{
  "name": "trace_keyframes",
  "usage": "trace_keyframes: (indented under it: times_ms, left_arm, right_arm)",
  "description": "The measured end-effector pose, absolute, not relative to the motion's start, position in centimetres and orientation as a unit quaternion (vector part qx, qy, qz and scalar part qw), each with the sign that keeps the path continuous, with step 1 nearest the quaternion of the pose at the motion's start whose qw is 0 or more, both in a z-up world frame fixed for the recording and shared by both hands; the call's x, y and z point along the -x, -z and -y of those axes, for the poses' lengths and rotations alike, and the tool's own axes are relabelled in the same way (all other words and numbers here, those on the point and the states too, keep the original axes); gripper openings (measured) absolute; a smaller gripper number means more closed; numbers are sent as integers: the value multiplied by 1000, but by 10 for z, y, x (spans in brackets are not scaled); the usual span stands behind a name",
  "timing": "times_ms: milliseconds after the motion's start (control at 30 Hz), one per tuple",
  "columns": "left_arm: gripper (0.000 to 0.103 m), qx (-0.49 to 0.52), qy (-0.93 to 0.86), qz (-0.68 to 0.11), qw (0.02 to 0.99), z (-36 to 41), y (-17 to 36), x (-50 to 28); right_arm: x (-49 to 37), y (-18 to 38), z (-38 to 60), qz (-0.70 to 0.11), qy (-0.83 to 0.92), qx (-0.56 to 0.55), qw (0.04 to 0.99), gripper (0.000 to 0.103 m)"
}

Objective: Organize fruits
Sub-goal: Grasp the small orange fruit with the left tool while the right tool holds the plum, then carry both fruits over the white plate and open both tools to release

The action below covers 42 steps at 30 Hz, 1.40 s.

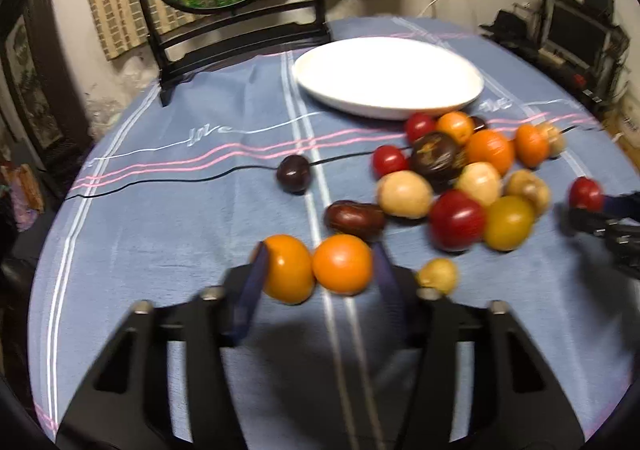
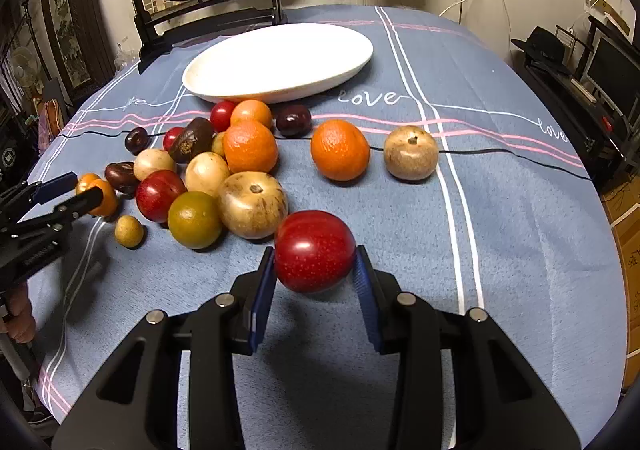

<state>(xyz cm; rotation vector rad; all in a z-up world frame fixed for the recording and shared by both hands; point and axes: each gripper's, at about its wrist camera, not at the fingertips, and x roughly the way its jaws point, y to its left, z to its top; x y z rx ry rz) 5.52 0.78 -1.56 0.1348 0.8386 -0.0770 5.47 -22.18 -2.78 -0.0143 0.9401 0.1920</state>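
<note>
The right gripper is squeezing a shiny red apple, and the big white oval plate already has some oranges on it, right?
Not quite. The white oval plate has nothing on it, as the right wrist view shows. The right gripper does squeeze the shiny red apple.

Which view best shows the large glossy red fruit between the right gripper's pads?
The right wrist view: the large glossy red fruit sits sharp and central between the right gripper pads. The left wrist view shows it only small and blurred at the right edge.

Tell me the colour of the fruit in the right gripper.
Red, with fine pale speckles; the fruit shows best in the right wrist view.
</note>
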Motion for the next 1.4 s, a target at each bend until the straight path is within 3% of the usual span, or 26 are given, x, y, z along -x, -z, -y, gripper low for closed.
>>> trace_keyframes:
  times_ms: [33,100,133,167,233,667,800,1000,1033,1067,1400]
  left_arm:
    - [22,-55,52,-416,906,-8,15,-56]
    - [22,-57,47,-414,907,-8,18,-57]
    - [29,-63,44,-411,908,-8,18,-57]
    - [50,-65,45,-413,907,-8,19,-57]
    - [66,-62,49,-420,904,-7,24,-56]
    - [71,-85,43,-461,882,-6,47,-59]
    - [58,-47,58,-462,883,-14,48,-62]
    - [55,-33,60,-463,883,-14,49,-70]
    - [42,-30,65,-461,884,-14,48,-69]
    - [37,-28,74,-456,886,-13,46,-67]
    - [37,-6,98,-413,905,-20,10,-50]
  right_arm:
    - [-55,27,221,-451,-93,7,888,39]
    - [-55,26,221,-450,-93,7,888,39]
    - [-55,25,220,-450,-93,8,888,39]
    - [-55,26,219,-450,-95,10,888,39]
    - [-55,26,219,-452,-95,11,887,39]
    - [-55,28,217,-453,-100,11,886,39]
    - [-55,29,217,-455,-100,13,885,39]
    - [-55,30,217,-457,-100,14,884,39]
    - [-55,30,217,-457,-100,15,884,39]
    - [-55,30,216,-457,-101,16,884,39]
    - [-52,17,217,-440,-111,10,891,39]
